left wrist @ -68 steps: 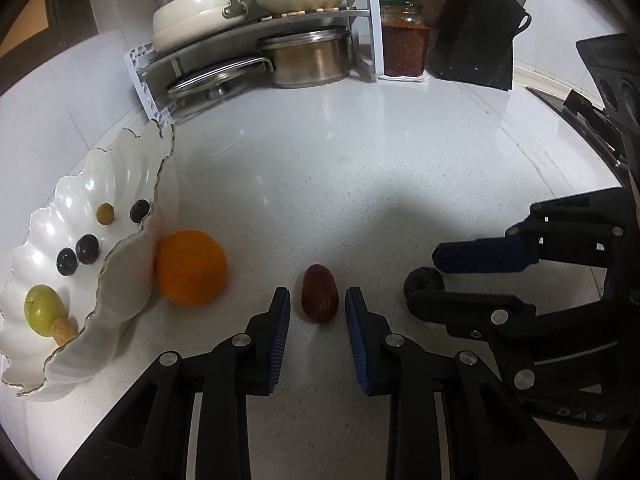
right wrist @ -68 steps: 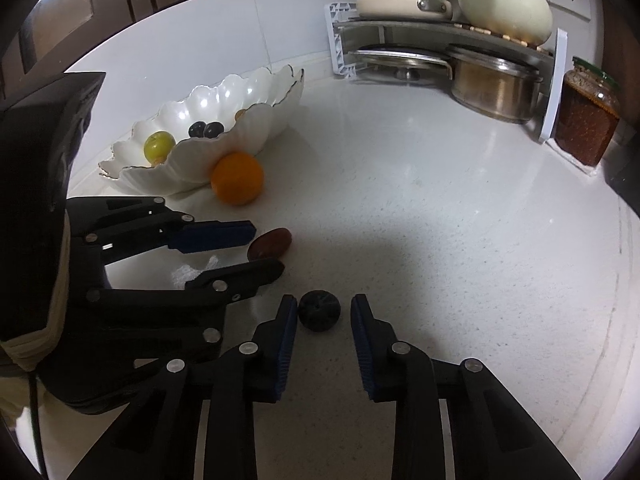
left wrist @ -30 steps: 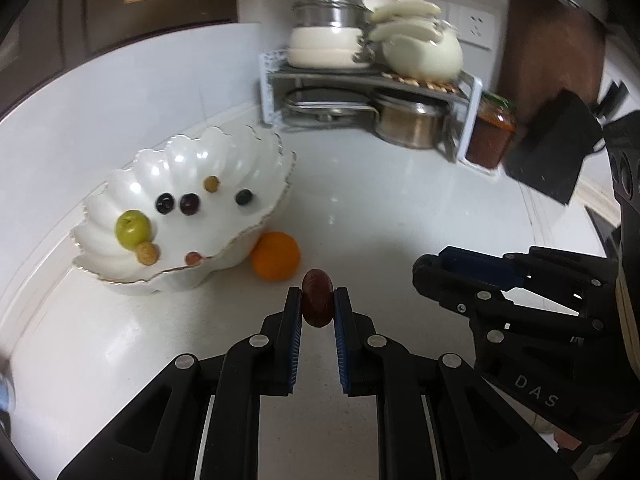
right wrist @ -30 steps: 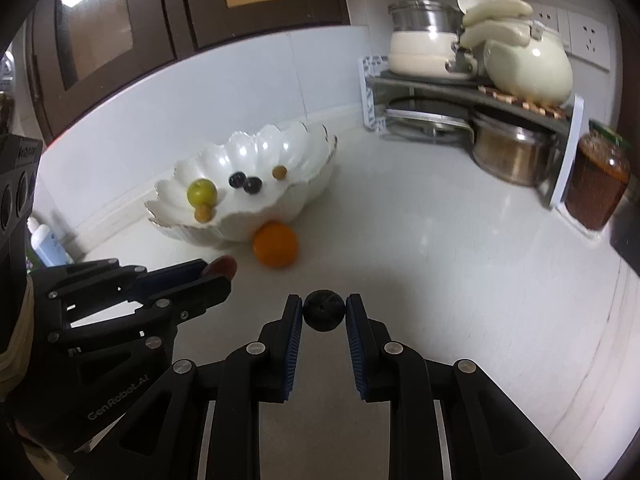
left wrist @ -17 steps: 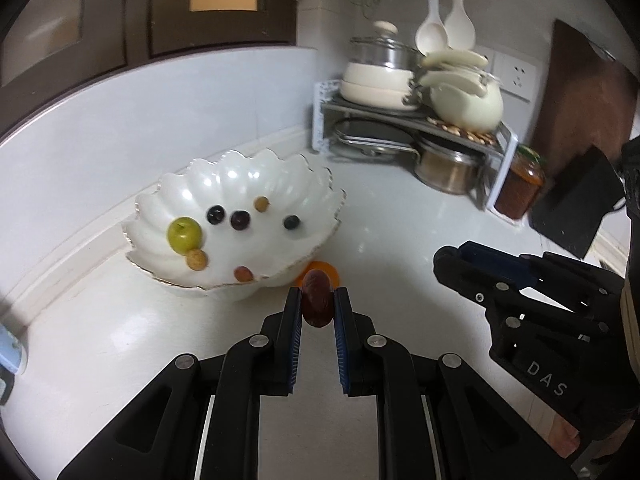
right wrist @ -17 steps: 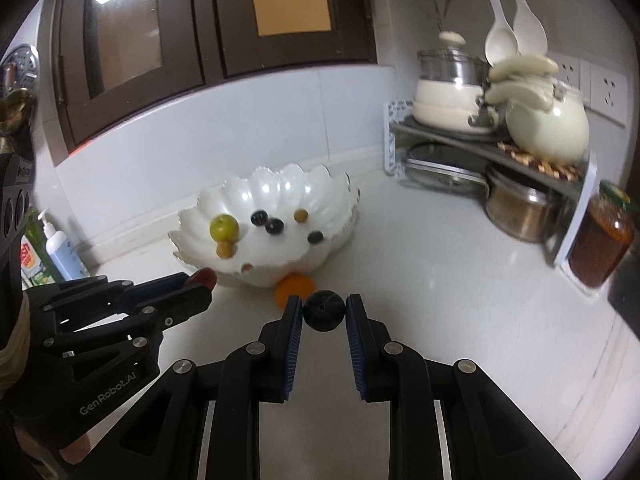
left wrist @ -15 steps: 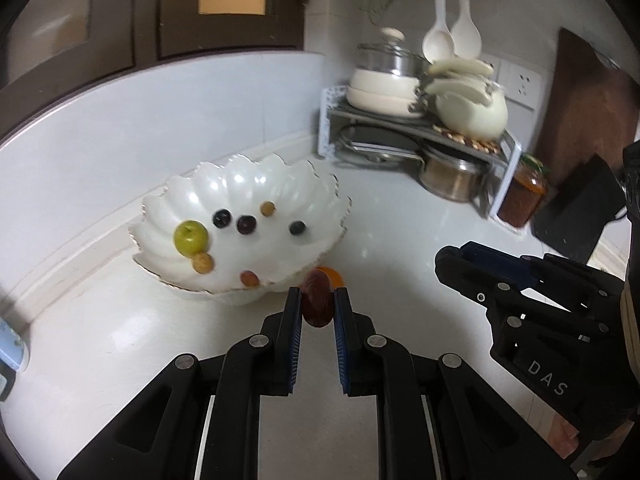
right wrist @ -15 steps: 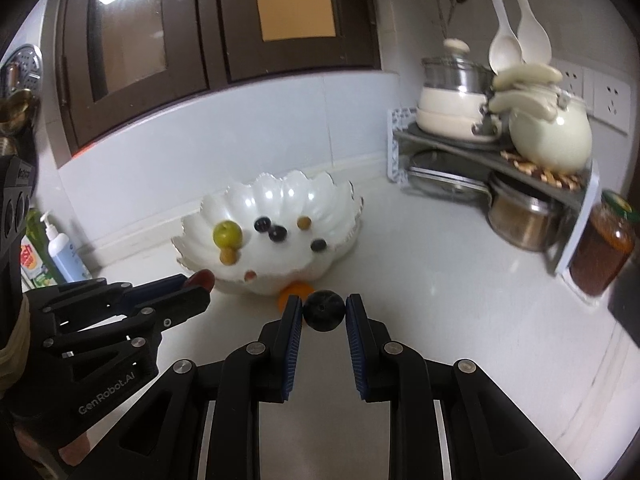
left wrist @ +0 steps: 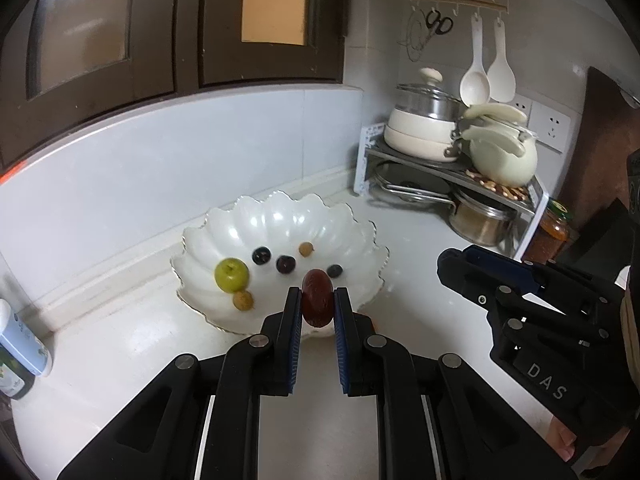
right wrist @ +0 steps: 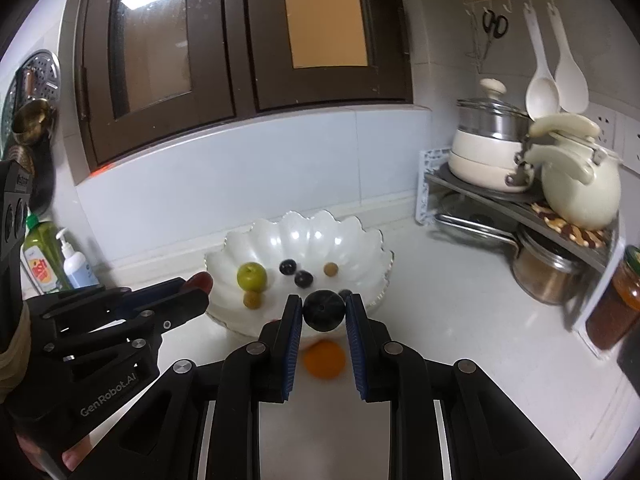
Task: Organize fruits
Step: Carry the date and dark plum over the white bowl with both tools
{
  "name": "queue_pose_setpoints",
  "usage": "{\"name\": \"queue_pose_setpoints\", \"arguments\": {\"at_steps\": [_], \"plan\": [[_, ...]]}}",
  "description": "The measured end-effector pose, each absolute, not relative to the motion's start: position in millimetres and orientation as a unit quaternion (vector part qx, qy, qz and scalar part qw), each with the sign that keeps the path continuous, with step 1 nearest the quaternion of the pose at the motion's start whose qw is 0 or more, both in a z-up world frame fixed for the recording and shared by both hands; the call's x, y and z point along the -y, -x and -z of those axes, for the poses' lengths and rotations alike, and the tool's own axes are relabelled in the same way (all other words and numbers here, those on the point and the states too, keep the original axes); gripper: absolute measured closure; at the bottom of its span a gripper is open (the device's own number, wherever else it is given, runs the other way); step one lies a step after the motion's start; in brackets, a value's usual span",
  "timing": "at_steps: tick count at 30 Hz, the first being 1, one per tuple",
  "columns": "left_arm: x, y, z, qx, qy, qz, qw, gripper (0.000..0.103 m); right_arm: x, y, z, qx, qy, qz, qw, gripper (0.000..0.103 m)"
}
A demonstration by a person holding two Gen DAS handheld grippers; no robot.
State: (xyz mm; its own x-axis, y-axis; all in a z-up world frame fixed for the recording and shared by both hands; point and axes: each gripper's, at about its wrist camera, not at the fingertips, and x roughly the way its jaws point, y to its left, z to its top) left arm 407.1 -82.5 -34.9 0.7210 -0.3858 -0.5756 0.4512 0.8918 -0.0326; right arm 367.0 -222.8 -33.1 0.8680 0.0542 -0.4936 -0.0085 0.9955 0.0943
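Both grippers' jaws clamped shut

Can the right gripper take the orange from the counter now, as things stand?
Probably not yet. The right gripper is shut on a dark round fruit, so its jaws are full. The orange lies free on the counter in front of the bowl, with nothing over it.

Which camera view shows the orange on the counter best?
The right wrist view: the orange lies in plain sight between the right gripper's fingers, before the white bowl. The left wrist view shows only a sliver beside the left gripper's finger.
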Motion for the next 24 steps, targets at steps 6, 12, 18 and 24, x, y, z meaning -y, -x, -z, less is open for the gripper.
{"name": "queue_pose_setpoints", "arguments": {"at_steps": [6, 12, 18, 24], "plan": [[79, -416, 27, -0.289, -0.052, 0.210, 0.933, 0.086, 219, -382, 30, -0.258, -0.039, -0.031, 0.965, 0.079], [79, -427, 24, -0.288, -0.052, 0.199, 0.935, 0.086, 216, -400, 30, -0.262, -0.032, -0.038, 0.964, 0.079], [82, -444, 25, -0.292, -0.054, 0.190, 0.936, 0.086, 221, -423, 32, -0.264, -0.028, -0.041, 0.963, 0.079], [84, -467, 30, -0.300, -0.051, 0.181, 0.935, 0.086, 225, -445, 34, -0.270, -0.020, -0.038, 0.962, 0.079]]}}
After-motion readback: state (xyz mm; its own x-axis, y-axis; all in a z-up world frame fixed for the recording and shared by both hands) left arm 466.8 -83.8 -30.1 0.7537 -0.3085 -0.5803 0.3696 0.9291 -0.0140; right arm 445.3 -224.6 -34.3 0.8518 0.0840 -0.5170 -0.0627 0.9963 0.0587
